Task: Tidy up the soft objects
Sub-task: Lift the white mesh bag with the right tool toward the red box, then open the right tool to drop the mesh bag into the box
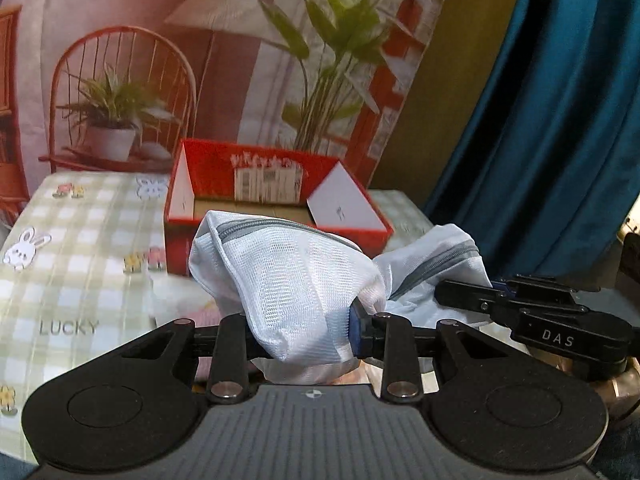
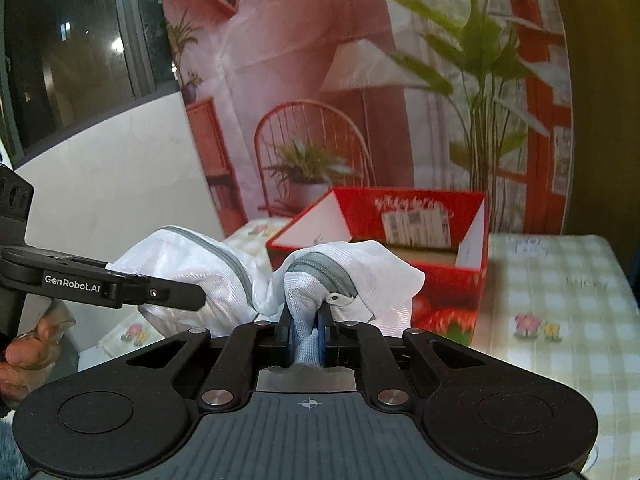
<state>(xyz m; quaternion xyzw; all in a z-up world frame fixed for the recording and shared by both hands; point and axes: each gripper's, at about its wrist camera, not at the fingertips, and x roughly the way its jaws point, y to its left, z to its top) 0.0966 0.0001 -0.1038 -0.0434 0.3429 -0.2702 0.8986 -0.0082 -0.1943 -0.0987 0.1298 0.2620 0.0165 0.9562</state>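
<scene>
Left wrist view: the left gripper (image 1: 304, 332) is clamped on a bunched fold of the white mesh laundry bag (image 1: 296, 276), which bulges up between and beyond its fingers. Past the fingertips stands an open red box (image 1: 276, 216) on a checked tablecloth (image 1: 80, 240).

Right wrist view: the right gripper (image 2: 308, 334) pinches the bag's other end beside its grey zipper (image 2: 324, 274), fingers nearly together on the mesh. To their left, the other gripper grips the bag too.

White mesh bag (image 1: 296, 280) in left hand-held gripper (image 1: 300, 334), before red box (image 1: 280, 236)
</scene>
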